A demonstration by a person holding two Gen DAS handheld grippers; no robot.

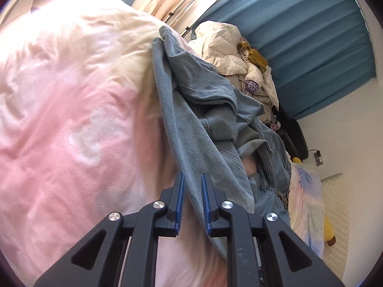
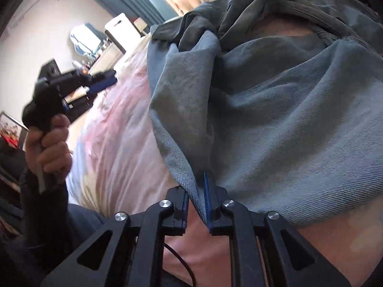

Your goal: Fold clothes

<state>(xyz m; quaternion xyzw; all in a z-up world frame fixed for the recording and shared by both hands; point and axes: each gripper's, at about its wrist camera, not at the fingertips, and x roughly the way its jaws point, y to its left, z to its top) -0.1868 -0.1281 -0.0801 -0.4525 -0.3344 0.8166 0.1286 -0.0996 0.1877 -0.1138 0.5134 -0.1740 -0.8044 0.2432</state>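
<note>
A grey-blue garment (image 1: 203,110) lies crumpled on a pink and cream bed cover (image 1: 71,110). My left gripper (image 1: 193,179) is open, its blue pads just short of the garment's near edge, holding nothing. In the right wrist view the garment (image 2: 275,110) fills the frame, and my right gripper (image 2: 199,189) is shut on its hem, with cloth pinched between the blue pads. The left gripper (image 2: 105,81) also shows there, held in a hand at the left, above the bed cover (image 2: 115,138).
A cream duvet pile (image 1: 237,55) with a mustard cloth lies beyond the garment. A teal curtain (image 1: 311,43) hangs behind. A pastel blanket (image 1: 306,203) lies at the right. A mirror (image 2: 83,38) and furniture stand at the far left.
</note>
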